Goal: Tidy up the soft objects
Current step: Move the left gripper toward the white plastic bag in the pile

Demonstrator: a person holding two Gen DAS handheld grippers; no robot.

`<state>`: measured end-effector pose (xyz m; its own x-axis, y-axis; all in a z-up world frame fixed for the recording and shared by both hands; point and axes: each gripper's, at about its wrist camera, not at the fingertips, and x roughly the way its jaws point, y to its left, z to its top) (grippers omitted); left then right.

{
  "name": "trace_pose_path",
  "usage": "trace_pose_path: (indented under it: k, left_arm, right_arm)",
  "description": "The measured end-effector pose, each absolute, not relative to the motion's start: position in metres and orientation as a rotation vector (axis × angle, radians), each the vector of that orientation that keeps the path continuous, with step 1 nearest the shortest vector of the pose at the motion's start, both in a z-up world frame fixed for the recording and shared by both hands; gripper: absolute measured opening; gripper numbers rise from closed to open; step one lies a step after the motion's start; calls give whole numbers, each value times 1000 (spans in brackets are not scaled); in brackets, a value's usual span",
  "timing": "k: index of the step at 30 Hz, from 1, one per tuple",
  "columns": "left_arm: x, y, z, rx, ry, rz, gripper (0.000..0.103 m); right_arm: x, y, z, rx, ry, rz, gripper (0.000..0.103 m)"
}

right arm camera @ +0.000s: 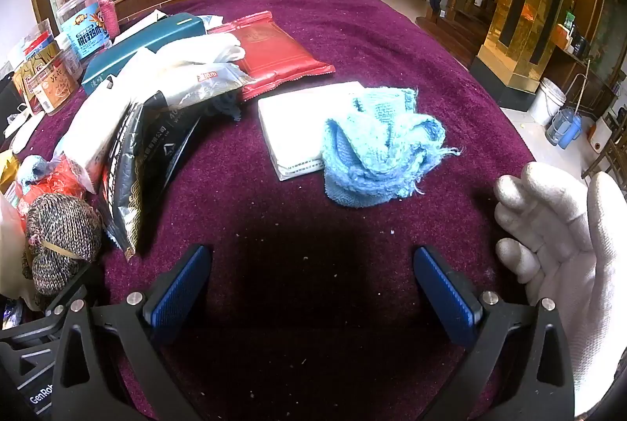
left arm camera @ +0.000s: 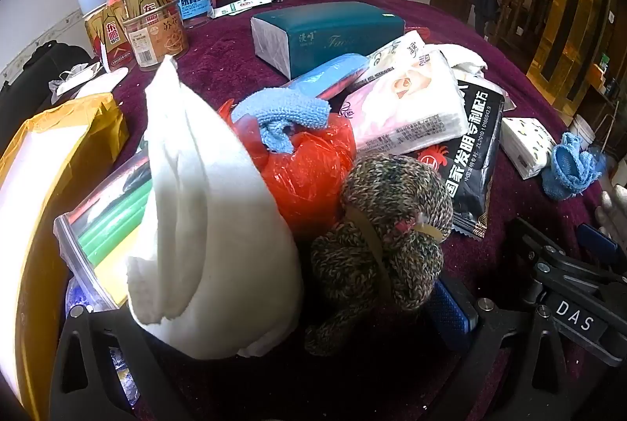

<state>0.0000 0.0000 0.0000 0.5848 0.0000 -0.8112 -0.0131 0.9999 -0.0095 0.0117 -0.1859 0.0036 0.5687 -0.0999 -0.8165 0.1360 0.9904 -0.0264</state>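
My left gripper (left arm camera: 274,319) is wide apart around a white folded cloth (left arm camera: 203,217) and a brown knitted bundle (left arm camera: 388,225) tied with a rubber band; its left finger is hidden behind the cloth, and I cannot tell whether it grips them. Behind them lie a red plastic bag (left arm camera: 305,166) with a blue cloth strip (left arm camera: 286,111) on top, and tissue packs (left arm camera: 411,107). My right gripper (right arm camera: 309,287) is open and empty above the purple tablecloth (right arm camera: 372,40). A crumpled light blue cloth (right arm camera: 376,142) lies ahead of it, partly on a white tissue pack (right arm camera: 294,123).
A teal tissue box (left arm camera: 325,29) and jars (left arm camera: 156,25) stand at the back left. A black snack bag (right arm camera: 145,154) and red packet (right arm camera: 274,52) lie on the table. A yellow envelope (left arm camera: 58,154) is at left. A white-gloved hand (right arm camera: 564,244) is at right.
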Motion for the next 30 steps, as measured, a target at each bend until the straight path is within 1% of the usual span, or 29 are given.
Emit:
trace_pose_path:
  k: [18, 30]
  left_arm:
    - [-12, -2, 1, -7, 980, -15, 102]
    - [-6, -3, 1, -9, 975, -3, 103]
  right_arm:
    - [12, -185, 4, 39, 958, -141, 103]
    - [12, -185, 4, 38, 958, -141, 103]
